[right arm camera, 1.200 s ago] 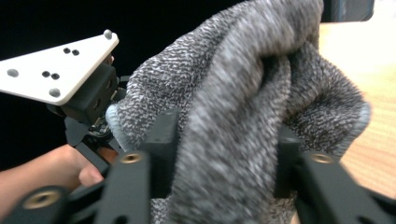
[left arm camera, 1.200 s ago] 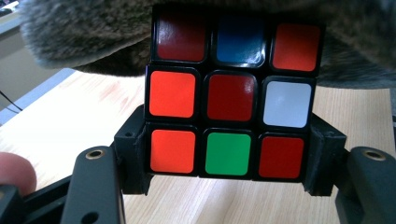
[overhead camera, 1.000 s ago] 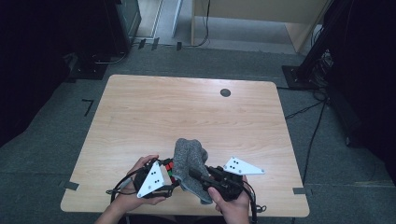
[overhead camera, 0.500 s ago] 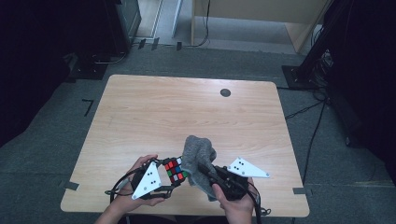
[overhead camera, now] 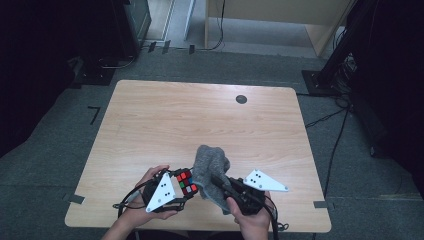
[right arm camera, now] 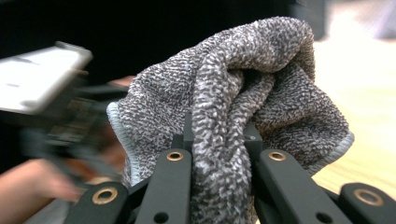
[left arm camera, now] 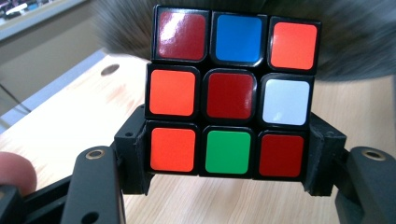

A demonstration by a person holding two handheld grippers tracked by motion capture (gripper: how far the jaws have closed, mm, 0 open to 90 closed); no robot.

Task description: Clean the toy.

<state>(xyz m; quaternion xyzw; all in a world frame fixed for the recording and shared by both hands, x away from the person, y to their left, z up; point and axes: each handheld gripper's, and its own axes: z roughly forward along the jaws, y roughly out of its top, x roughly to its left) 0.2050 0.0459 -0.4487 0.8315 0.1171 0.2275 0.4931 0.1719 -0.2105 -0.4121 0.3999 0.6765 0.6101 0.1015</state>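
Observation:
A scrambled puzzle cube (left arm camera: 232, 95) with red, orange, blue, white and green stickers sits between the jaws of my left gripper (left arm camera: 229, 161), which is shut on its two sides. In the high view the cube (overhead camera: 186, 182) is held just above the table's near edge, and the left gripper (overhead camera: 181, 187) points right. My right gripper (right arm camera: 219, 140) is shut on a bunched grey terry cloth (right arm camera: 243, 93). The cloth (overhead camera: 210, 167) rises beside the cube and touches its right side, with the right gripper (overhead camera: 220, 182) coming in from the right.
The light wooden table (overhead camera: 200, 120) has a small dark round disc (overhead camera: 241, 99) near its far edge. Grey floor, cables and dark stands surround the table. Both hands are at the near edge.
The cloth in my right gripper has shifted right and away from over the cube, so the cube's coloured top now shows. The left gripper has stayed in place.

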